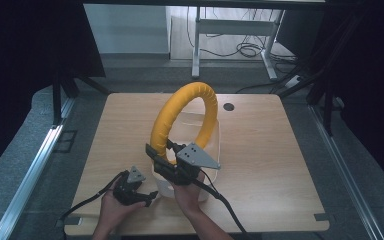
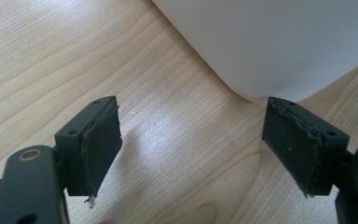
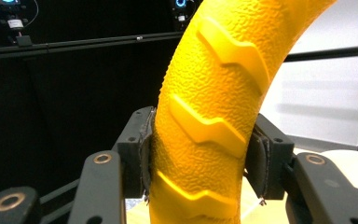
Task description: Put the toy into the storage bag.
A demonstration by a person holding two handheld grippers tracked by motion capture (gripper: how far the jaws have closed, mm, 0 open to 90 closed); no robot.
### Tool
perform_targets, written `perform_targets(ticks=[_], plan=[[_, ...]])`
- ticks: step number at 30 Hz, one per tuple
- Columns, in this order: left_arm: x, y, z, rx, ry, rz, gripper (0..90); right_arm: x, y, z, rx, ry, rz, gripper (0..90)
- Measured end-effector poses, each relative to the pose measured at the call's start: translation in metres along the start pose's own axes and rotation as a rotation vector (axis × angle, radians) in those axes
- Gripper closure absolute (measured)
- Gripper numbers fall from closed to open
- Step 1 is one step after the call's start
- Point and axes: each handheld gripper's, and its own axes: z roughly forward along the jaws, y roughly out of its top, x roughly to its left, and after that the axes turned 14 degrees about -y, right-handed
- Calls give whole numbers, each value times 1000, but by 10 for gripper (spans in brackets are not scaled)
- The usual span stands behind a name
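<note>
High view overhead, far — tongs views close; shared table (image 1: 260, 150).

Left hand-held gripper (image 2: 193, 154) jaws wide apart, right hand-held gripper (image 3: 200, 156) clamped

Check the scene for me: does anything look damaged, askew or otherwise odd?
The rubber pads on the left gripper look worn, with frayed, peeling edges. Otherwise nothing stands out: the right gripper clamps the textured yellow ring upright over the translucent white plastic tub on the wooden table.

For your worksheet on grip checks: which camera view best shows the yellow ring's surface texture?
The right gripper view: the yellow ring fills it, pebbled with raised ridges, pinched by the right gripper. The high view shows its whole arc. The left gripper view gives nothing of it.
</note>
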Motion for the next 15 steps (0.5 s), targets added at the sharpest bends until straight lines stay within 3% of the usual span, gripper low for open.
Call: perform_targets(ticks=[15], plan=[[0, 0, 1, -5, 2, -5, 197, -4, -2, 4, 113, -28, 37, 476]])
